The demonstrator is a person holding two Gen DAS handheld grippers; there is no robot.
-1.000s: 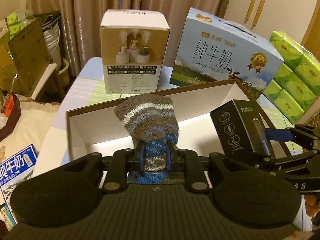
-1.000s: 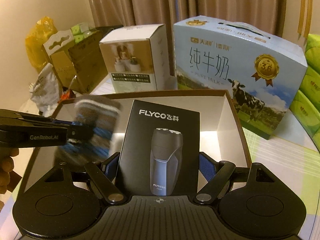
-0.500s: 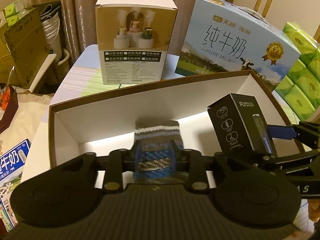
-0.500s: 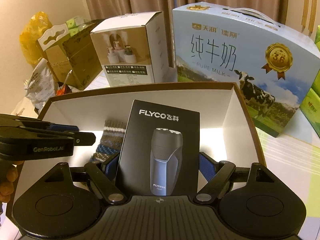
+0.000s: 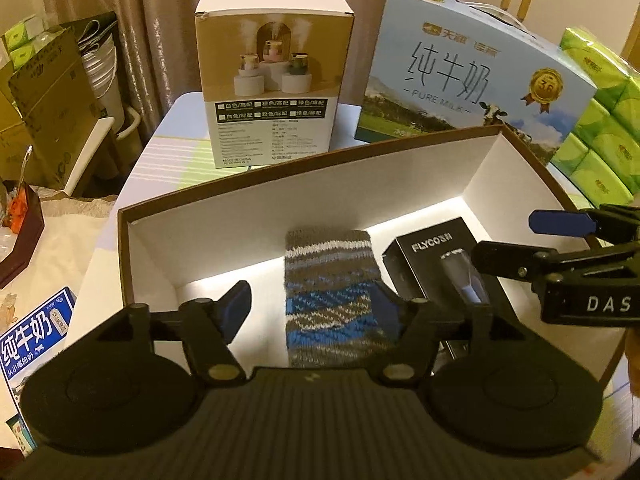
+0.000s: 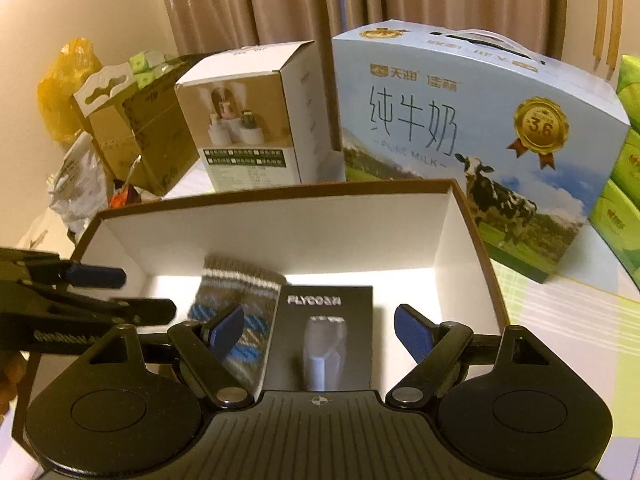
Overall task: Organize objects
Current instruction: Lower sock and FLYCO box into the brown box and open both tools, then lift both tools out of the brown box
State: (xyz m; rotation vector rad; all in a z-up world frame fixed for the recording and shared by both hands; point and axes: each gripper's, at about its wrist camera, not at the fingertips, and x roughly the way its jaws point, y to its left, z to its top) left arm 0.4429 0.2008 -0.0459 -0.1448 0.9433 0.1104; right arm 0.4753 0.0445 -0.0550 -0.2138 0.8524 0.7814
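**Desk:** Curtains are hanging behind a crowded surface (image 5: 168, 152), where a humidifier box (image 5: 274, 76) and a pure-milk carton (image 5: 468, 76) are standing at the far side of an open cardboard box (image 5: 256, 216). What is going on inside it?

**Photographer:** Both items are lying flat on the box floor. A striped knitted sock (image 5: 332, 292) is resting near the middle, and a black Flyco shaver box (image 6: 324, 332) is sitting just beside it on the right, touching or nearly so.

**Desk:** And the tools?

**Photographer:** The left gripper (image 5: 316, 308) is hovering over the sock with its jaws spread wide, gripping nothing. The right gripper (image 6: 320, 328) is hanging above the shaver box, jaws likewise parted and empty.

**Desk:** So what does the step ask for?

**Photographer:** Release looks complete, so I judge a clean exit matters now: lifting straight up, keeping the jaws apart so a pad is not snagging the knit or nudging the shaver box, and minding the other gripper, which is hovering close by over the same box.
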